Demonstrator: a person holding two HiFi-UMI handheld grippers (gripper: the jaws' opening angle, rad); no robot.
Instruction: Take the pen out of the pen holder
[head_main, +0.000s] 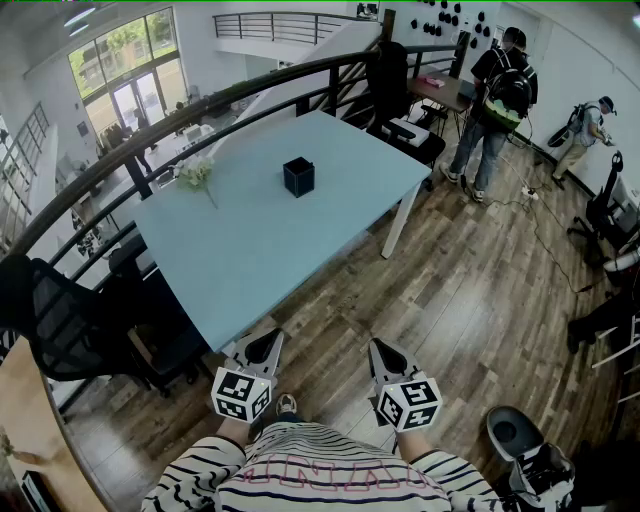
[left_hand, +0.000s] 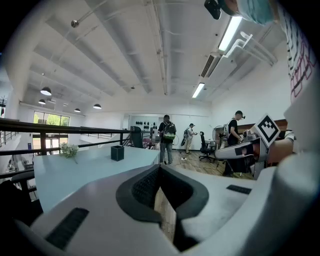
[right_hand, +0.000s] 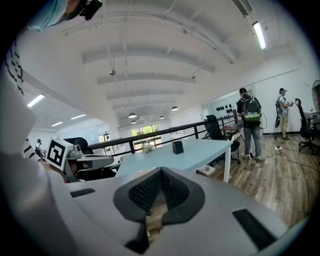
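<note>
A dark square pen holder (head_main: 298, 176) stands near the far end of the pale blue table (head_main: 240, 250); it also shows small in the left gripper view as the pen holder (left_hand: 117, 153) and in the right gripper view as the pen holder (right_hand: 177, 147). No pen can be made out in it at this distance. My left gripper (head_main: 266, 346) is held low, close to my body, at the table's near corner, jaws shut and empty. My right gripper (head_main: 386, 357) hangs beside it over the wooden floor, also shut with nothing between the jaws. Both are far from the holder.
A small bunch of white flowers (head_main: 196, 176) lies on the table's far left. Black office chairs (head_main: 60, 320) stand left of the table by a dark railing (head_main: 150, 130). Two people (head_main: 500, 90) stand at the far right near a desk, with cables on the floor.
</note>
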